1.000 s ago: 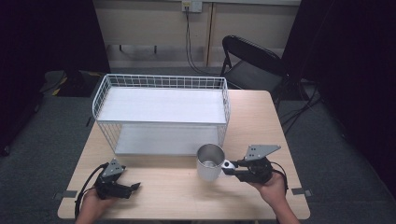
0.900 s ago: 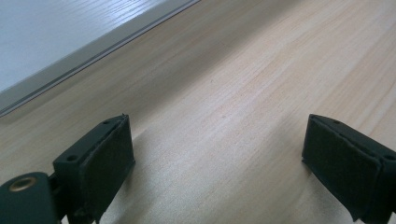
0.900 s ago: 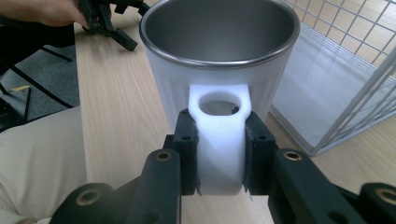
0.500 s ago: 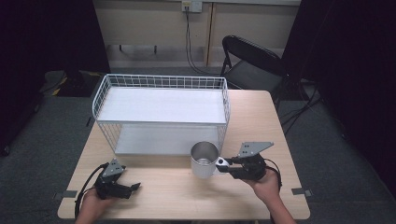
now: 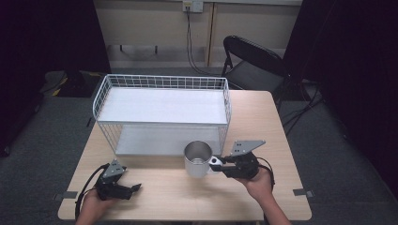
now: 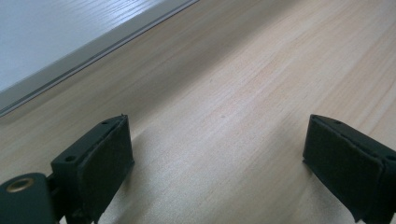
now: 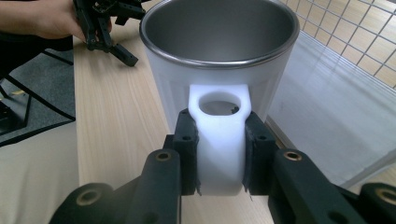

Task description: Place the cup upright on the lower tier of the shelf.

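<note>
A white mug (image 5: 197,158) with a steel inside stands upright just in front of the wire basket (image 5: 162,112). My right gripper (image 5: 217,163) is shut on the mug's white handle (image 7: 221,140), its pads pressing both flat sides. The mug (image 7: 219,51) rises close ahead in the right gripper view. My left gripper (image 5: 136,188) rests on the table at the near left, held by a hand. Its jaws stand wide apart over bare wood, with nothing between the pads (image 6: 100,161).
The white wire basket with a white shelf board fills the far half of the wooden table (image 5: 281,140). A black folding chair (image 5: 256,61) stands behind the table's far right. The left gripper (image 7: 105,21) shows far off in the right gripper view.
My right gripper has carried the mug leftward along the basket's front. The left gripper has stayed in place.
</note>
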A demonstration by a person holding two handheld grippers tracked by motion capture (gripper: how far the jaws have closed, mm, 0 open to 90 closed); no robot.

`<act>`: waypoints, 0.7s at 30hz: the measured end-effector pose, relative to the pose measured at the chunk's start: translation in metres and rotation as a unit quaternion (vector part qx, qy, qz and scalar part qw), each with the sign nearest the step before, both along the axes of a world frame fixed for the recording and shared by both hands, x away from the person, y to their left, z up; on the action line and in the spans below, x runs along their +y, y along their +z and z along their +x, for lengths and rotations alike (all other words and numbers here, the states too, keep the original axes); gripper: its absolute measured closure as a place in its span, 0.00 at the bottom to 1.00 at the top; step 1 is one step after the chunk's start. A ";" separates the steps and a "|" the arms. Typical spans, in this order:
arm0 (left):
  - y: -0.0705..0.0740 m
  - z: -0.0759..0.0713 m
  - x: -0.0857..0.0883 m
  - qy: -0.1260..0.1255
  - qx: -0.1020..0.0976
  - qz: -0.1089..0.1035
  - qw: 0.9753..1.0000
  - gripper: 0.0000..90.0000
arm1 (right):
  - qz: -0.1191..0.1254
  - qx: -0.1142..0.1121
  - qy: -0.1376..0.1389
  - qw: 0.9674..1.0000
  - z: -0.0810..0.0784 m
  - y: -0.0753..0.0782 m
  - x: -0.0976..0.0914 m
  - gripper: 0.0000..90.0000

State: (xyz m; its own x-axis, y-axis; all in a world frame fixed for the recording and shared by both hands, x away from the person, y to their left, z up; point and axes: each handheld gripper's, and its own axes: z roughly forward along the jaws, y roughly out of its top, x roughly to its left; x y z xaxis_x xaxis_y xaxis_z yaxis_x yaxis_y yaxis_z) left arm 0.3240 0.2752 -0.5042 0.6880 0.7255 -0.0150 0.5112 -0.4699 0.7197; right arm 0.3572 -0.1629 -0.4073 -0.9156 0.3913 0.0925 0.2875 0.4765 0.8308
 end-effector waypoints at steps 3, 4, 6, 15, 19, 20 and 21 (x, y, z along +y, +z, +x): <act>0.000 0.000 0.000 0.000 0.000 0.000 1.000 0.08 | 0.000 -0.002 -0.001 1.000 0.002 0.002 0.005 0.79; 0.000 0.000 0.000 0.000 0.000 0.000 1.000 0.08 | 0.000 -0.002 -0.001 1.000 0.002 0.003 0.005 0.79; 0.000 0.000 0.000 0.000 0.001 -0.001 1.000 0.08 | 0.000 -0.002 -0.002 1.000 0.004 0.003 0.008 0.79; 0.000 0.000 0.000 0.000 0.000 0.000 1.000 0.08 | 0.002 -0.004 -0.011 1.000 0.009 0.003 0.017 0.79; 0.000 0.000 0.000 0.000 0.000 0.000 1.000 0.08 | 0.006 -0.003 -0.021 1.000 0.011 0.003 0.020 0.79; 0.000 0.000 0.000 -0.001 0.000 0.001 1.000 0.08 | 0.006 -0.003 -0.022 1.000 0.011 0.003 0.020 0.79; 0.000 0.000 0.000 0.000 0.000 0.000 1.000 0.08 | 0.006 -0.002 -0.023 1.000 0.012 0.003 0.021 0.79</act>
